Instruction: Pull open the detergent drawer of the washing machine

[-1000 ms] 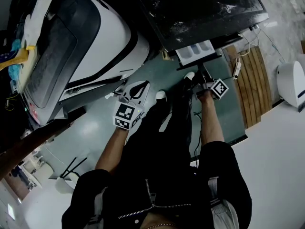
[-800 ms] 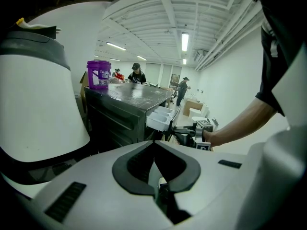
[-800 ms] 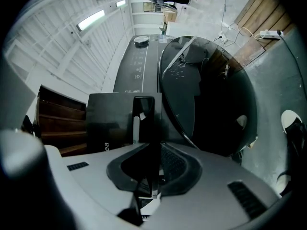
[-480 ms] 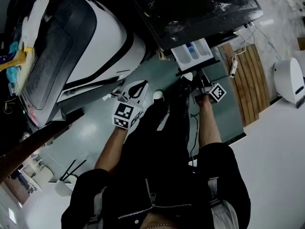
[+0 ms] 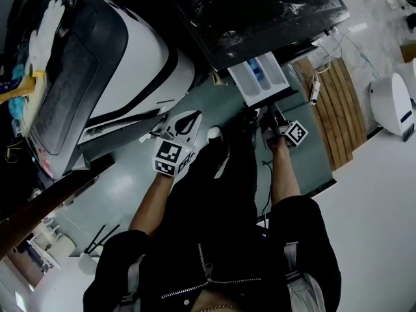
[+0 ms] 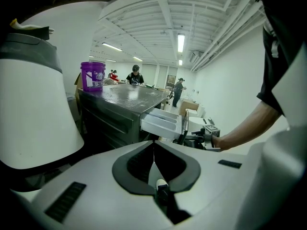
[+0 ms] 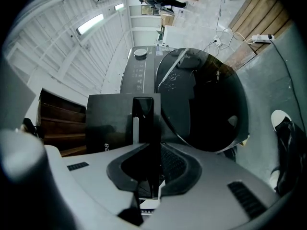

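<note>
The washing machine (image 5: 260, 18) has a dark top, and its white detergent drawer (image 5: 260, 77) stands pulled out with its compartments showing. My right gripper (image 5: 269, 116) is shut on the drawer's black front panel (image 7: 146, 123), which runs upright between its jaws (image 7: 154, 152). The machine's round dark door (image 7: 206, 104) lies to the right of the panel. My left gripper (image 5: 187, 119) hangs over the floor to the left, shut (image 6: 153, 145) with nothing in it. From there the open drawer (image 6: 163, 121) and the right gripper (image 6: 204, 137) show ahead.
A large white and black machine (image 5: 130, 64) stands at the left with a white glove (image 5: 45, 31) on it. A purple bucket (image 6: 92, 75) sits on the washer's top. A wooden pallet (image 5: 331, 103), a power strip (image 5: 315, 90) and a white appliance (image 5: 390, 103) lie at the right.
The drawer has slid further out of the machine with my right gripper still shut on its front. The left gripper has stayed where it was.
</note>
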`<state>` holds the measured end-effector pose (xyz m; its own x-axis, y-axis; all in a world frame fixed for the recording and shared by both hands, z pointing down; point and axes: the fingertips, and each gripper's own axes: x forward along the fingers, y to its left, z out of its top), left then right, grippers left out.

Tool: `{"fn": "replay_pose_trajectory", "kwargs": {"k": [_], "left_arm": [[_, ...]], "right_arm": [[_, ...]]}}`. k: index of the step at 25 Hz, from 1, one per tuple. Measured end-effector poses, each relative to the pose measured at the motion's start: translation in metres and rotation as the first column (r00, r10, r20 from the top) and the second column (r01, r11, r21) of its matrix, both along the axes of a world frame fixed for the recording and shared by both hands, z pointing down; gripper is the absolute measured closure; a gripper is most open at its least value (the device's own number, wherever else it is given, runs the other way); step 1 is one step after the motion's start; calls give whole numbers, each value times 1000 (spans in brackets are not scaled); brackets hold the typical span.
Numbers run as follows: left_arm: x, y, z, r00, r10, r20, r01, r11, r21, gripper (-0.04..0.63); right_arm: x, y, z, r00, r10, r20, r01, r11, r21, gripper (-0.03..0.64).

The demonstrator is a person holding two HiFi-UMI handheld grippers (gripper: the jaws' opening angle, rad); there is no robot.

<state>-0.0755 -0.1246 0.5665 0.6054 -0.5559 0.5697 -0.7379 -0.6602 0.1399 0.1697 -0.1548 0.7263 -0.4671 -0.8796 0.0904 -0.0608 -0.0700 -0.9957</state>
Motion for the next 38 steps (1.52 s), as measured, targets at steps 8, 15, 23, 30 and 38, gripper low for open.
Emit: {"fn": "replay_pose_trajectory", "kwargs": {"k": [8,15,23,30,38], "left_arm": [[2,-2,-8,1000,21,-8,-21,1000,17,574],[10,-2,-19,998,52,-32,-51,998,39,574],[18,-13,-41,993,94,-70,-87,991,98,574],[24,-26,-67,988,130,-88,-114,980,165,574],[32,-36,-116,976,163,-142,-119,953,277,574]], "right_arm": [[0,0,3,992,-34,-120,25,997,-74,539],[-11,19,-8,922,-204,-330,164,976,-145,492],[3,32,-55,571,-312,-759,268,945,-187,528],[12,31,-123,421,-240,-875,234,960,-151,611],[-11,16,-238,309,16,-951,214,973,86,611]]}}
